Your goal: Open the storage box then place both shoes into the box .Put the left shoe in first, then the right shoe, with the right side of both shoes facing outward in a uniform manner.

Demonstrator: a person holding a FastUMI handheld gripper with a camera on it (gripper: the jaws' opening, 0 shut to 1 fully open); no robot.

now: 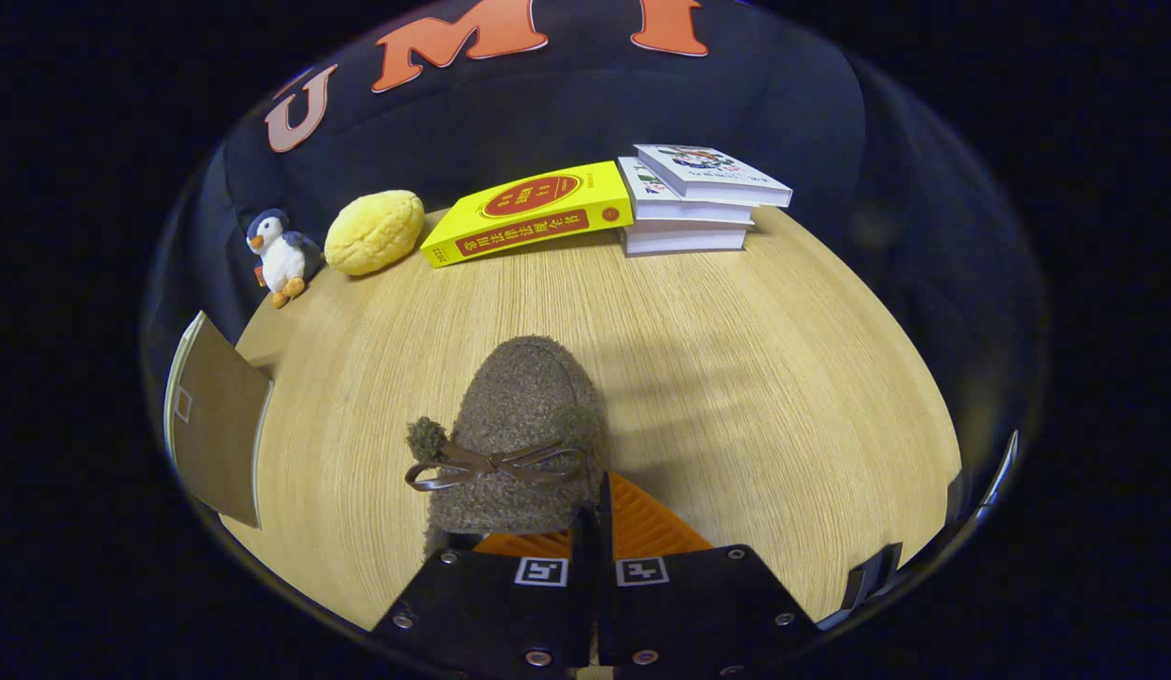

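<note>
Close ahead, the gripper [593, 529] has its fingers pressed together on the rear edge of a fuzzy brown shoe [519, 434] with a bow, toe pointing away over the wooden surface [737, 378], beyond it a yellow book [529, 212] with red lettering too small to read.

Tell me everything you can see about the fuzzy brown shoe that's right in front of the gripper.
The shoe is a slipper-style shoe of brown, curly fleece-like fabric with a rounded closed toe. A thin brown leather-like bow crosses its top, with a fuzzy pom-pom at one end. Its toe points away from the gripper toward the books at the table's far side. Its heel end sits between the gripper fingers, which are closed tight on its rear edge. Whether it rests on the wooden table or is lifted cannot be told.
</note>
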